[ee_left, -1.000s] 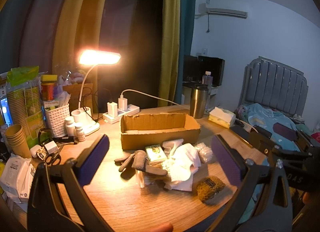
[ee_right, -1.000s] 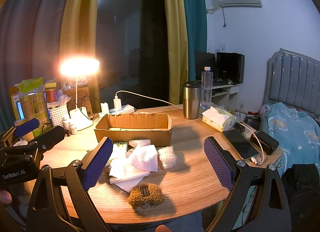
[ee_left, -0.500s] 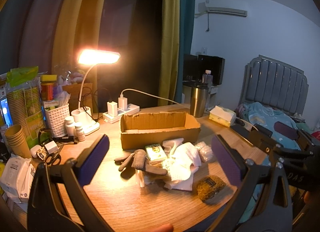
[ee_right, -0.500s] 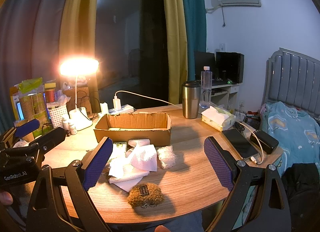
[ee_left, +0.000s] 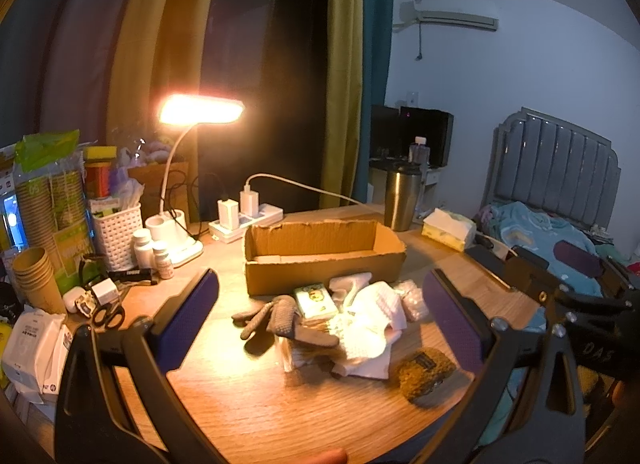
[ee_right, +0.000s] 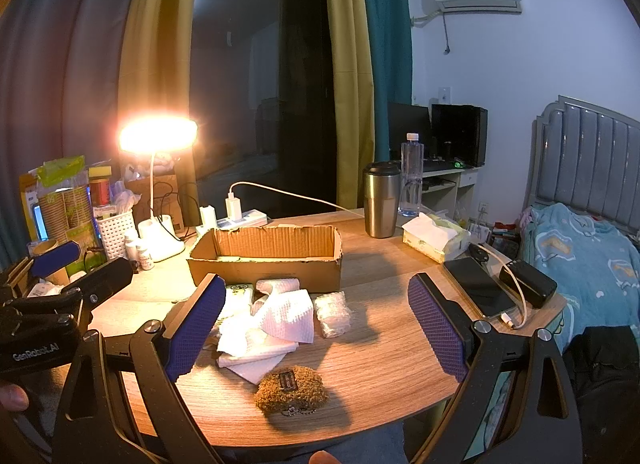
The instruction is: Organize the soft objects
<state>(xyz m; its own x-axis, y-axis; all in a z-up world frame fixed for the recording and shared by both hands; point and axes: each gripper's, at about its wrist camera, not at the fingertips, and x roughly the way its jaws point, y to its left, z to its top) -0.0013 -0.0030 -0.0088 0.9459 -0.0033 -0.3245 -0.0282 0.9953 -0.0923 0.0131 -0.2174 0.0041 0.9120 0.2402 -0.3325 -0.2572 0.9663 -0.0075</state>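
Left gripper (ee_left: 320,316) wide open, empty, right gripper (ee_right: 312,324) likewise, level above table (ee_right: 380,376)

You have a brown cardboard box (ee_right: 266,260) on the wood-grain table (ee_right: 380,360). In front of the box lie a grey knit glove (ee_left: 280,322), white dimpled paper towels (ee_right: 286,318) and a mustard-brown fuzzy pouch (ee_right: 292,388) with a dark label. Your gripper pads (ee_right: 436,330) are blue, diamond-textured.
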